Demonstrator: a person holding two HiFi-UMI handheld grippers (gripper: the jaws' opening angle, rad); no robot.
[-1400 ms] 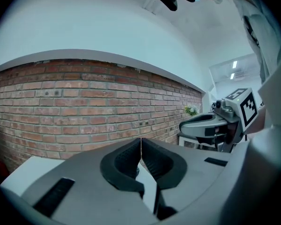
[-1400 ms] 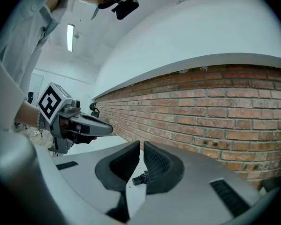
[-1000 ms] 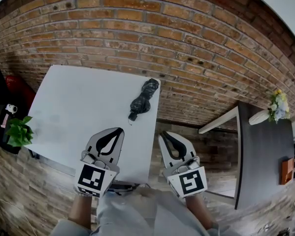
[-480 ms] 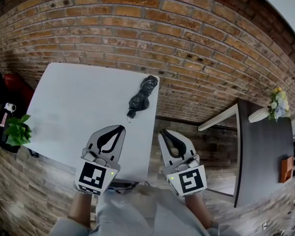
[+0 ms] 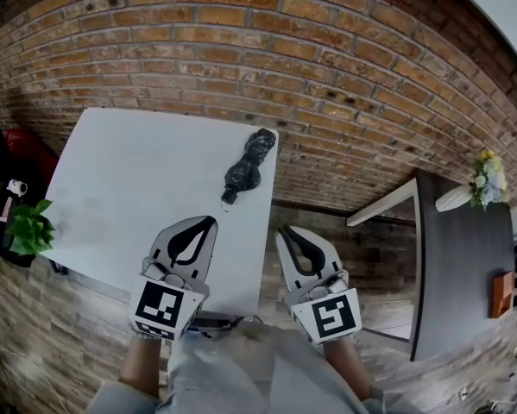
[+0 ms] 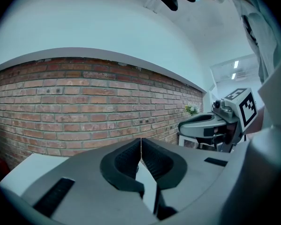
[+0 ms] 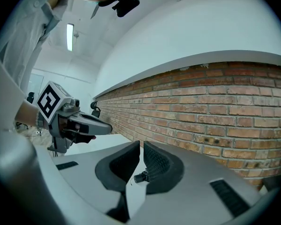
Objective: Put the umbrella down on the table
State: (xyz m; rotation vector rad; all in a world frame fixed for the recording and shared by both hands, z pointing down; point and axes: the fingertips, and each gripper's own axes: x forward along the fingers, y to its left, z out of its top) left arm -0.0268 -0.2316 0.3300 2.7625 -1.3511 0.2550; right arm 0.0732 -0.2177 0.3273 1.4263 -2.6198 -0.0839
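Umbrella [image 5: 245, 169] lay by the table [image 5: 137, 179] edge; left gripper [image 5: 212, 221] and right gripper [image 5: 284, 230] were closed, empty, best kept clear.

My left gripper [image 5: 208, 221] and right gripper [image 5: 286, 233] are pale grey plastic shells, each with black ribbed pads [image 6: 124, 163] that frame a teardrop opening. A white cube [image 5: 165, 309] printed with black square markers sits behind each. I wear a light grey shirt [image 5: 241, 373].
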